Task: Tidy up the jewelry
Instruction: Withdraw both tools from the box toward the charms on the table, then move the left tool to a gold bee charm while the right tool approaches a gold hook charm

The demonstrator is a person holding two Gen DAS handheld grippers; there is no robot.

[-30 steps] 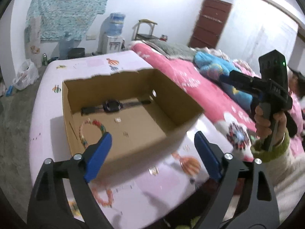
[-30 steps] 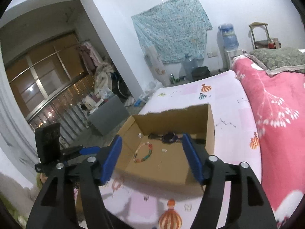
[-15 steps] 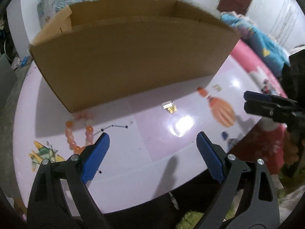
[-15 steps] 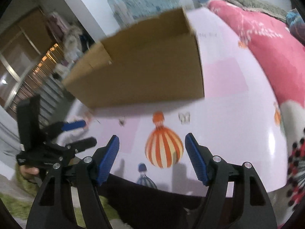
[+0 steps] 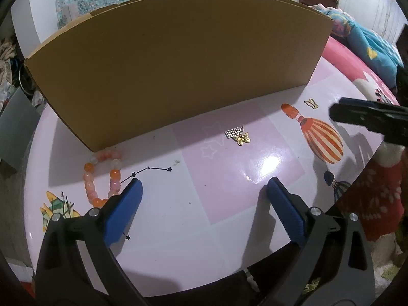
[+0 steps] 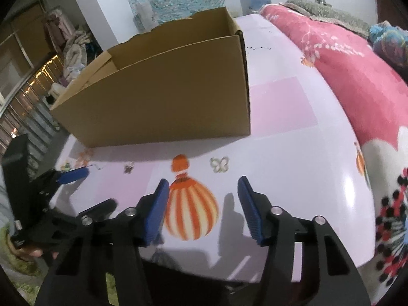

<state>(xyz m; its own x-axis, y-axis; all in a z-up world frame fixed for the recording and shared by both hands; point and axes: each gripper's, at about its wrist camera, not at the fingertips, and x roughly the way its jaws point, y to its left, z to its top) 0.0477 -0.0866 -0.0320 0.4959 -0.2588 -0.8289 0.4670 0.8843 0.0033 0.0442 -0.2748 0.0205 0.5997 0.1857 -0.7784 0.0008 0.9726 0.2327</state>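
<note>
The pale pink glossy desk with printed balloons (image 5: 229, 178) carries everything. At its back stands the brown open-topped cardboard box (image 5: 178, 71), the likely place for the jewelry. From the left wrist view only its near outer wall shows. The right wrist view sees over the rim but not down to the floor of the box, so what already lies inside cannot be told.

The left gripper (image 5: 204, 182) hangs just above the desk in front of the box. Its jaws have just been opening and stand wide apart, with nothing between them. The right gripper (image 6: 203, 181) hovers over the striped balloon print. Its jaws have just been closing, yet they are apart, with only bare desk between them.

Outside the box, three pieces wait. The bracelet of round orange and pink beads (image 5: 114, 174) lies against the foot of the near wall, just beside the left jaw. The small silver rectangular charm (image 5: 233, 133) and the tiny gold butterfly charm (image 5: 243, 139) lie touching, near the wall, ahead of the left gripper.

By my judgement the sorting is unfinished: at least these three must go in, and neither gripper holds anything.
</note>
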